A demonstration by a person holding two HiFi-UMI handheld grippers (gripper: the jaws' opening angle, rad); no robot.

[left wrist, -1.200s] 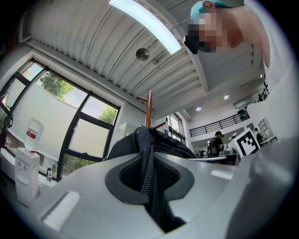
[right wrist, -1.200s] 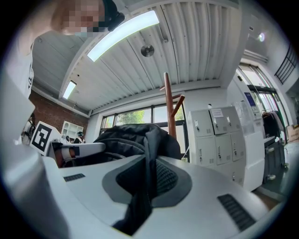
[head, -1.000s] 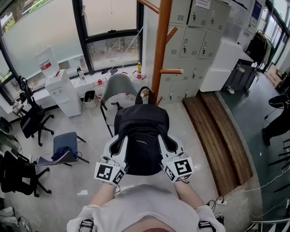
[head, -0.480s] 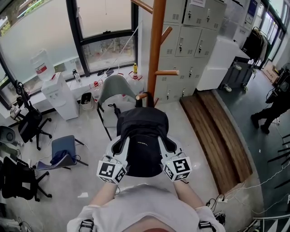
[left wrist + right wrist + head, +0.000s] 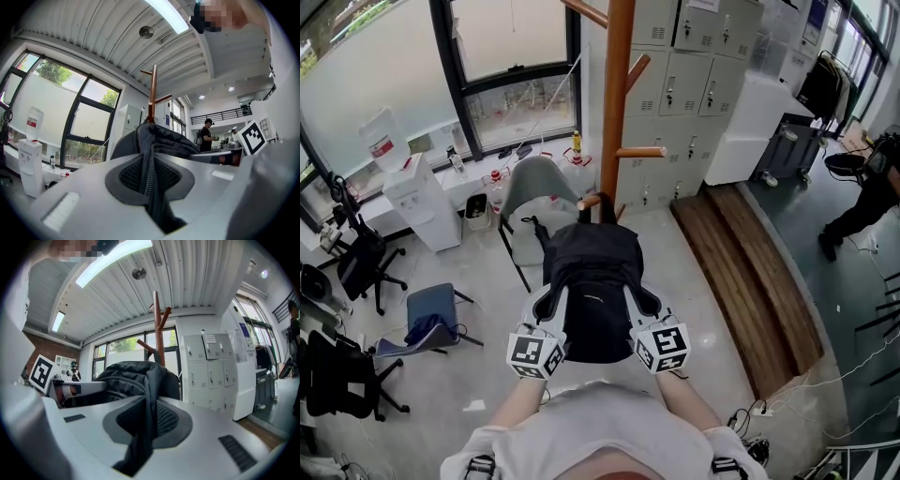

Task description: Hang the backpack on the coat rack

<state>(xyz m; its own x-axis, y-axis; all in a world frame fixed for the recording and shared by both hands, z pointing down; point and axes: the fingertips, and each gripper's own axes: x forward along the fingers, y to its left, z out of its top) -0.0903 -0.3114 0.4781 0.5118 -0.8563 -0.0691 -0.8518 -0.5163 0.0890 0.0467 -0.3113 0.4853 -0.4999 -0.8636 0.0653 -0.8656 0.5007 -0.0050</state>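
Note:
In the head view a black backpack (image 5: 592,281) hangs level between my two grippers, just in front of the wooden coat rack (image 5: 617,94). Its top loop (image 5: 603,206) sits by the rack's lowest short peg (image 5: 591,200); I cannot tell whether it is over the peg. My left gripper (image 5: 551,307) is shut on the backpack's left side and my right gripper (image 5: 645,305) on its right side. In the left gripper view, black zipped fabric (image 5: 150,173) is pinched between the jaws, with the rack (image 5: 152,93) beyond. The right gripper view shows dark fabric (image 5: 143,427) clamped likewise, with the rack (image 5: 158,329) beyond.
A grey chair (image 5: 534,187) stands just behind the rack's foot. A water dispenser (image 5: 411,192) and office chairs (image 5: 361,258) are at the left, with a blue seat (image 5: 431,305) nearer. Grey lockers (image 5: 694,75) and a raised wooden strip (image 5: 750,272) lie to the right, where a person (image 5: 862,202) stands.
Both grippers have sunk a little with the backpack still held. Its top loop now sits lower against the lowest peg. The person at the right has shifted.

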